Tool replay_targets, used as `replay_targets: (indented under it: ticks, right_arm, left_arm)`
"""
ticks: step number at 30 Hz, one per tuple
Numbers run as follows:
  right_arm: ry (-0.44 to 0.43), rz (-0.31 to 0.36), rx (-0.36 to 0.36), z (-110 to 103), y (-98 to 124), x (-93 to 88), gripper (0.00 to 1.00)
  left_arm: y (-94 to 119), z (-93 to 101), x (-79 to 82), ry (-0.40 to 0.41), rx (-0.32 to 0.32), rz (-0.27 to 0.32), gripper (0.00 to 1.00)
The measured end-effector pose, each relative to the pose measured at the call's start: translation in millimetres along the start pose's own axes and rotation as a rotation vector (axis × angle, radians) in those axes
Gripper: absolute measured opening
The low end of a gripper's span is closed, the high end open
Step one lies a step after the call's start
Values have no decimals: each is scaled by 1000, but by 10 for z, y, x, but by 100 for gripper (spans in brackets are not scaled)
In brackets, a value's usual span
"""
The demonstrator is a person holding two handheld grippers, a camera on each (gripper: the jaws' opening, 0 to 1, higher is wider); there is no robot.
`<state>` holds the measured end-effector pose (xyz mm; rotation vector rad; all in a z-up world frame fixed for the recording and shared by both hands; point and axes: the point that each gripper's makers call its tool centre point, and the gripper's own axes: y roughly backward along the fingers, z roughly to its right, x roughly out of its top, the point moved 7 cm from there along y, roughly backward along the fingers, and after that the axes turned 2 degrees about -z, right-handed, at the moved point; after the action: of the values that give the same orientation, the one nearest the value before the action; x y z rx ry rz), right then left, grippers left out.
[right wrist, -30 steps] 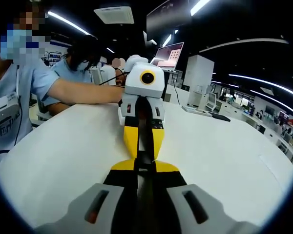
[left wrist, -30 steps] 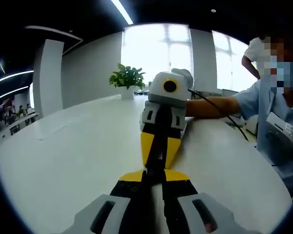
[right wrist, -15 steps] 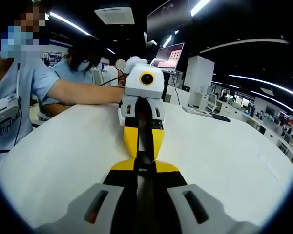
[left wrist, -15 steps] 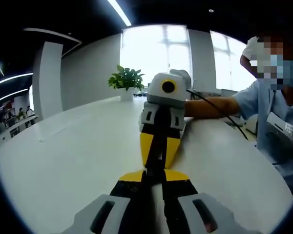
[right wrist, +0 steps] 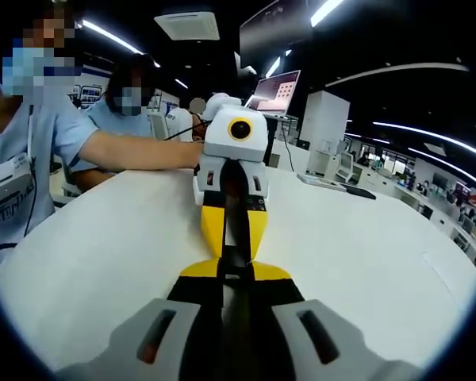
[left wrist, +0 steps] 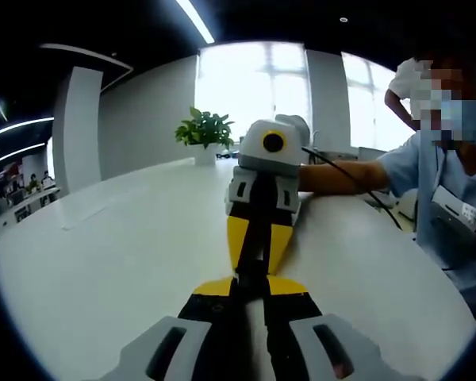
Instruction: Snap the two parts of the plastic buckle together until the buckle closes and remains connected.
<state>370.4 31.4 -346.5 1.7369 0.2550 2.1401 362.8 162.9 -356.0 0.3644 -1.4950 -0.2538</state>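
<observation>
in the left gripper view, the left gripper (left wrist: 250, 290) rises from the bottom centre, its dark jaws drawn close on a thin black thing at their tips. that thing is most likely the buckle (left wrist: 250, 268), though it is too small and hidden to read its shape. straight ahead, tip to tip, comes the right gripper (left wrist: 254, 262), its yellow fingers (left wrist: 238, 238) pointing down the frame toward the same spot.

the right gripper view mirrors this: near jaws pinched together at the bottom centre, the black piece (right wrist: 236, 266) between the two sets of tips, and the left gripper's yellow fingers (right wrist: 213, 226) reaching in from the middle of the frame. whether the two halves are already latched cannot be told.

all of it hangs just over a white table (left wrist: 103, 262). a plant (left wrist: 206, 127) stands in the upper middle, and a person's arm (left wrist: 345, 173) reaches in from the right.

a plastic buckle should be light, stiff and a little slick, with springy prongs that give and then click. it is probably best gripped flat across each half's body, well behind the prongs and socket, so the push runs straight along both grippers.
</observation>
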Motion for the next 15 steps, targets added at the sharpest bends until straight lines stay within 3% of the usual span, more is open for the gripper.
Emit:
replay_targets:
  ticks: [15]
  right_arm:
    - [0, 1, 0, -29, 19, -7, 11]
  left_arm:
    - [-23, -13, 11, -14, -5, 3, 11]
